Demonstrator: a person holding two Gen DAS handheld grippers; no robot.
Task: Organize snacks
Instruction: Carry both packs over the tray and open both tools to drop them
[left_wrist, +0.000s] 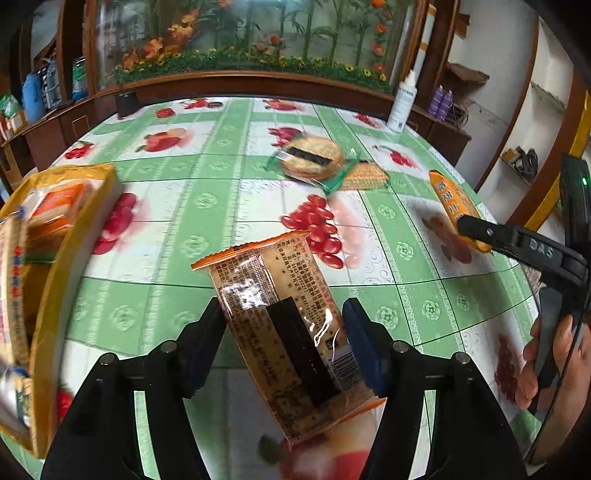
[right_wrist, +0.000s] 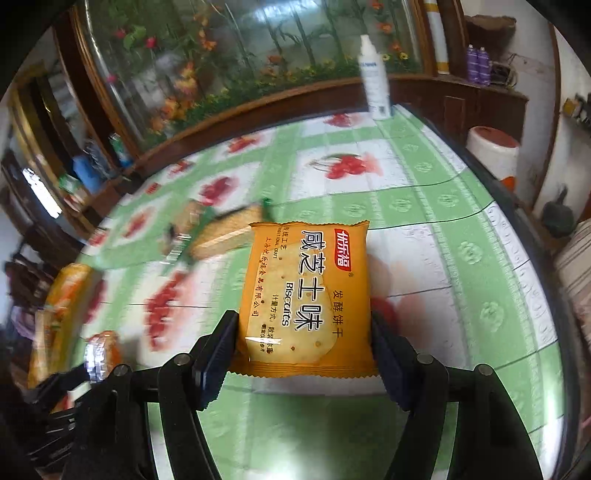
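A: Left wrist first. What's the left gripper (left_wrist: 284, 339) doing?

B: Its jaws are closed on a biscuit pack (left_wrist: 284, 332), printed back up, tilted, lifted off the table (left_wrist: 184, 177). Gripped across its width, I'd say so it can be carried flat to the yellow box (left_wrist: 55, 236) at the left edge, which already has packets in it.

A: Anything in the way?

B: Nothing on the cloth between pack and box. Further off lie a round cracker pack (left_wrist: 312, 158) and a square one (left_wrist: 365, 177), touching. A white bottle (left_wrist: 400, 103) stands at the far edge. At the right, the right gripper (left_wrist: 476, 229) holds an orange pack (left_wrist: 456, 205), with a hand (left_wrist: 554, 365) below it.

A: Right wrist?

B: The right gripper (right_wrist: 303, 347) has its jaws narrowed onto the sides of the orange pack (right_wrist: 306, 295), label up, clear of the table (right_wrist: 424, 221). The box (right_wrist: 62, 302) is far left, blurred. The loose crackers (right_wrist: 221, 232) lie just beyond the pack, and the left gripper's pack (right_wrist: 101, 354) sits low left, so that side looks crowded.
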